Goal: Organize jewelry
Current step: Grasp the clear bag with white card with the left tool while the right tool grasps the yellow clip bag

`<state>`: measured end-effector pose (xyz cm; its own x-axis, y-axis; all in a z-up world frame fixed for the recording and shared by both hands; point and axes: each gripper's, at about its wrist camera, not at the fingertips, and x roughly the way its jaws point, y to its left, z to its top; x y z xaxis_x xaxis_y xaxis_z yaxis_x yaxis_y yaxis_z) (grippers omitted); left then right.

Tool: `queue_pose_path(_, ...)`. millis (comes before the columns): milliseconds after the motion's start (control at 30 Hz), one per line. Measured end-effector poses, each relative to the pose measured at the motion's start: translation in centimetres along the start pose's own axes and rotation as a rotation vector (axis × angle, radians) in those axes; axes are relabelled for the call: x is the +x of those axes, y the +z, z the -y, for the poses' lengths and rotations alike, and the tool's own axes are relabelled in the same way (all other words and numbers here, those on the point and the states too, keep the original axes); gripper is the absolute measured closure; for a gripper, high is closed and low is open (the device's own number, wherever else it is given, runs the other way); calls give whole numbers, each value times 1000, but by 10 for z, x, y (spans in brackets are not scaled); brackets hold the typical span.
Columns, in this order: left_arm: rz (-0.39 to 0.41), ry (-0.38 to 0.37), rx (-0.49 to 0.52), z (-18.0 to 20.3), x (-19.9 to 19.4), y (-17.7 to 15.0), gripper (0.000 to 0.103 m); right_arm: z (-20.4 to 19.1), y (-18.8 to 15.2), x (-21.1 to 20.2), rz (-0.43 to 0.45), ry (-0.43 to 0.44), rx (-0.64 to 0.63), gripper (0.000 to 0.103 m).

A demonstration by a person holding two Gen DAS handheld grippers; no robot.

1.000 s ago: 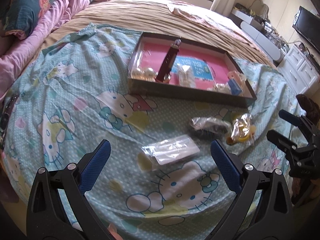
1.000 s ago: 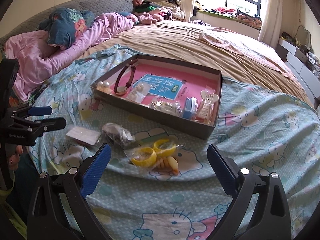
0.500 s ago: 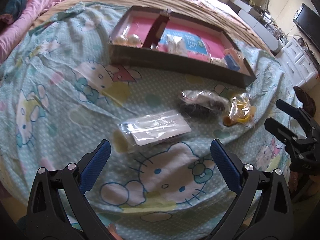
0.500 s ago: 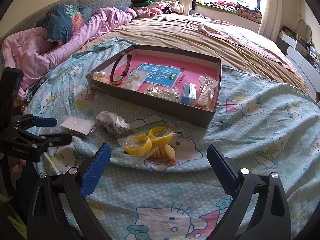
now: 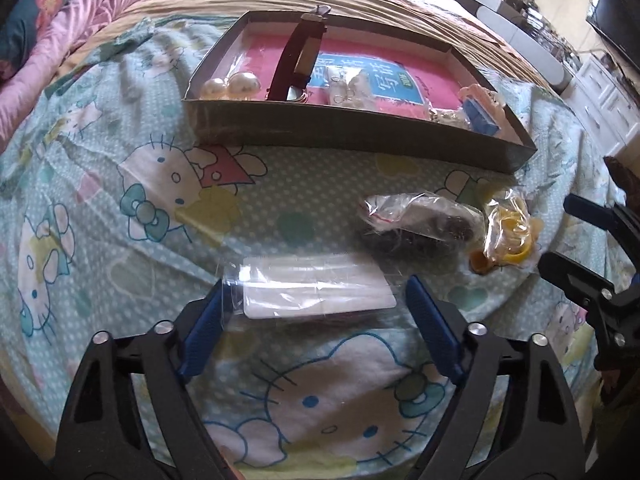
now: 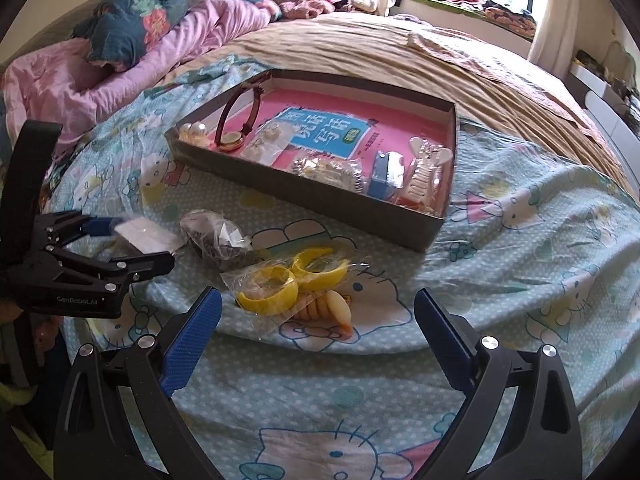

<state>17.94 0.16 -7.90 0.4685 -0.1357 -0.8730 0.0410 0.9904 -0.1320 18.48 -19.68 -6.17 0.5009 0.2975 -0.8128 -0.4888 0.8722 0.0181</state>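
Note:
A grey cardboard tray with a pink bottom lies on the Hello Kitty sheet and holds pearls, a dark red watch, a blue box and a hair clip. Three clear bags lie in front of it: a flat white one, a dark one and one with yellow bangles. My left gripper is open, its fingers on either side of the flat white bag. My right gripper is open and empty, just short of the bangle bag.
The bed's tan cover stretches beyond the tray. Pink bedding and a blue floral pillow lie at the far left. White drawers stand beside the bed on the right.
My left gripper has moved forward and down until its open fingers flank the flat white bag. My right gripper has come slightly closer to the bangle bag.

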Motion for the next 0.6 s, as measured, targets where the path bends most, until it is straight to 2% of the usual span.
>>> queue_pose_path(300, 16, -22, -6, -5, -9, 2, 28, 1, 10, 33, -64, 5, -50, 7)
queue_pose_path(500, 43, -28, -18, -9, -21, 5, 28, 5, 21, 51, -72, 31, -46, 7)
queue_pose_path(600, 51, -31, -17, -9, -24, 6, 28, 5, 26, 57, -77, 52, -37, 10)
